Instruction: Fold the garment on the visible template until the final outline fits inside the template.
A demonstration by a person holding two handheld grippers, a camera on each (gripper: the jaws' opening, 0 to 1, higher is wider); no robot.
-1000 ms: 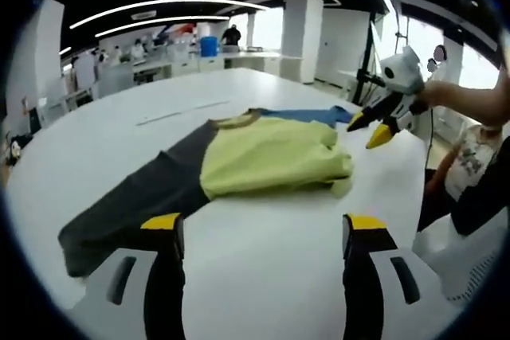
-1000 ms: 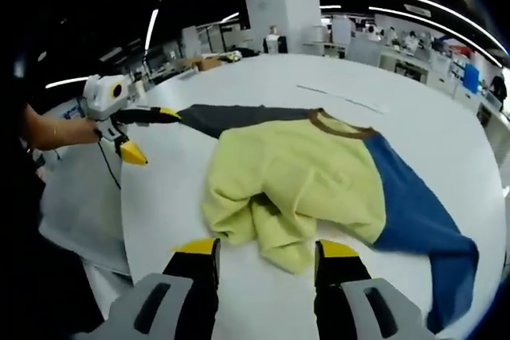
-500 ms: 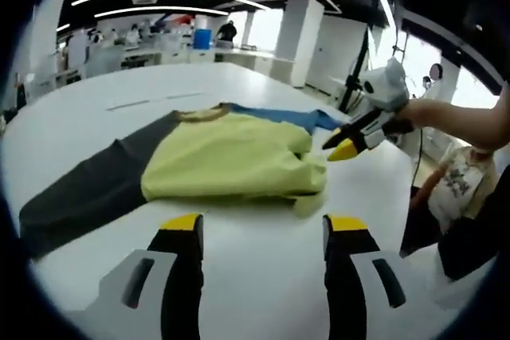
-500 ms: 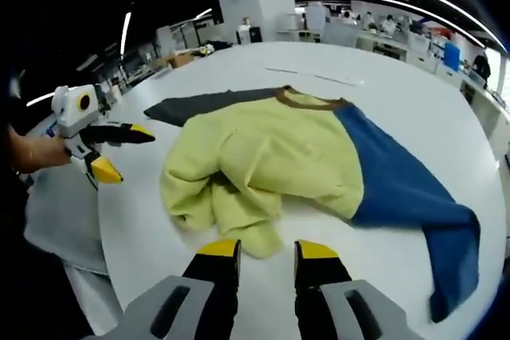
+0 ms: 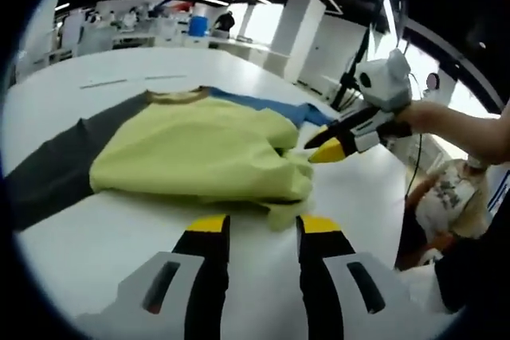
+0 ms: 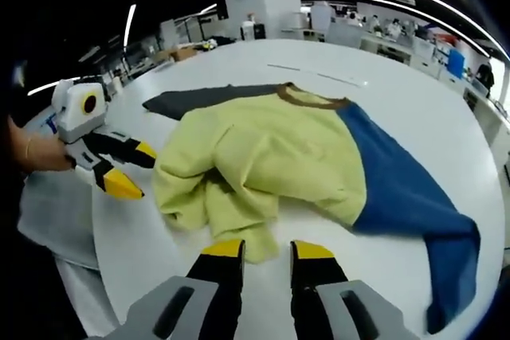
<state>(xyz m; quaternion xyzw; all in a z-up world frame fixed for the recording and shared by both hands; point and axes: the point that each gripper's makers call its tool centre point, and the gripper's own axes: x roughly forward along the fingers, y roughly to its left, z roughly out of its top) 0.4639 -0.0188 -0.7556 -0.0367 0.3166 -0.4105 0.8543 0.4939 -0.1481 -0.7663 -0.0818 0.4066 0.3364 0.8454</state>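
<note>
Spreading across a broad white worktop [image 5: 96, 236] is a garment [image 5: 191, 145] with a yellow-green body, a dark grey sleeve, a blue sleeve and a brown collar; its hem is bunched at the worktop's near edge. Beyond the worktop a large open hall is seen, with white pillars, long ceiling lights and distant desks. A thin pale strip is marked on the worktop past the collar. The left gripper [image 5: 257, 224] is held narrowly open just short of the crumpled hem, gripping nothing. The right gripper [image 6: 256, 249] is likewise slightly parted and empty beside the hem. Compared with a second ago, both grippers have been brought closer to the garment and their jaws have been narrowed.
</note>
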